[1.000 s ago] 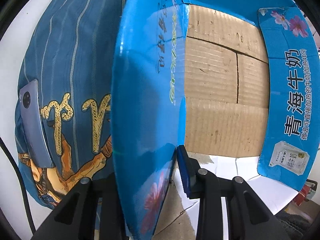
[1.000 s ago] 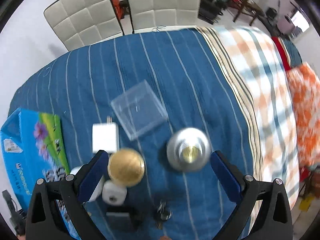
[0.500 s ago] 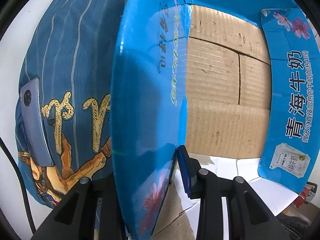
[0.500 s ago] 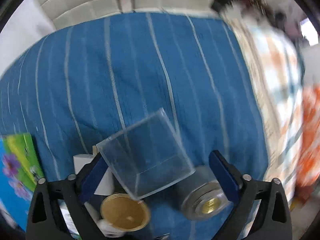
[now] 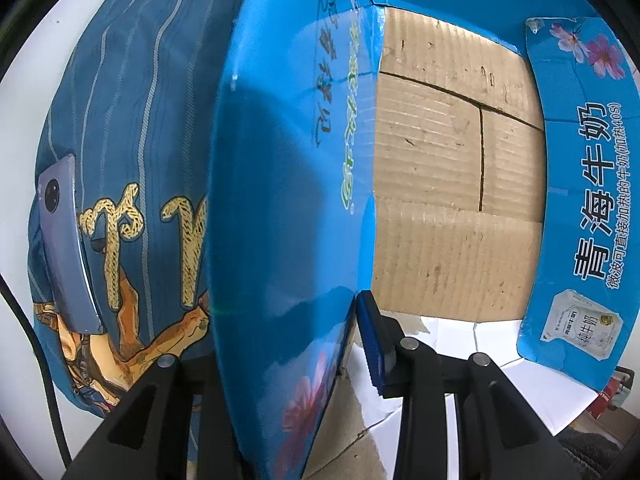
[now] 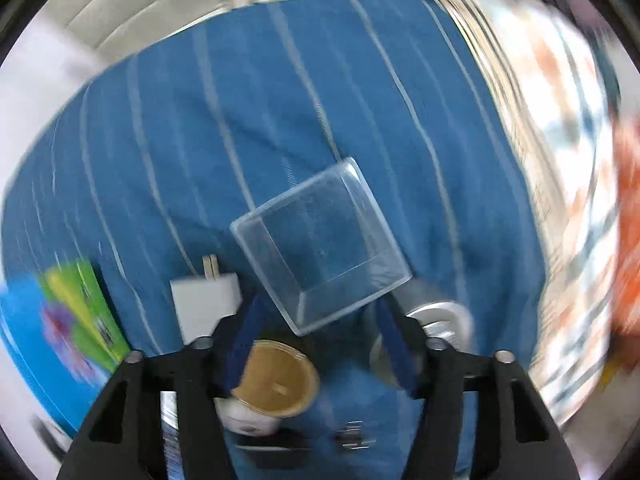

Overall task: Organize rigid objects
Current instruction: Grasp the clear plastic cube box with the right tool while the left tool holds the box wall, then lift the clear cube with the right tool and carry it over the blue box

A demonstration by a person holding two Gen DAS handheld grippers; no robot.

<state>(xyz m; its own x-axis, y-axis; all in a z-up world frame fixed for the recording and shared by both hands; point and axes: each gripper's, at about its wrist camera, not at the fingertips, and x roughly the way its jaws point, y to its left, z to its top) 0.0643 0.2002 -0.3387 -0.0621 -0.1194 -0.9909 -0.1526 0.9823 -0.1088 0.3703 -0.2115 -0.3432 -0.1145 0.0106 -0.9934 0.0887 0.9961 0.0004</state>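
My left gripper (image 5: 288, 328) is shut on the side wall of an open blue milk carton (image 5: 280, 200). One blue pad (image 5: 372, 344) lies against the wall's inner face and is just easing off. The other finger is hidden behind the wall. The carton's brown cardboard floor (image 5: 440, 200) is bare. My right gripper (image 6: 320, 332) hangs over a clear plastic box (image 6: 320, 240) on the blue striped bedcover (image 6: 280, 100). Its jaws are closing, the box's near corner is between the pads, and no contact shows.
A white charger (image 6: 204, 300), a gold round lid (image 6: 276, 384), a silver round tin (image 6: 440, 320) and keys (image 6: 352, 436) crowd the right gripper. The carton (image 6: 48, 340) stands at left, a plaid cloth (image 6: 560, 160) at right. A phone (image 5: 64, 240) lies left of the carton.
The right gripper has dropped and shifted over the clear box, and its jaws have narrowed around the box's near corner. The left gripper and carton have stayed put.
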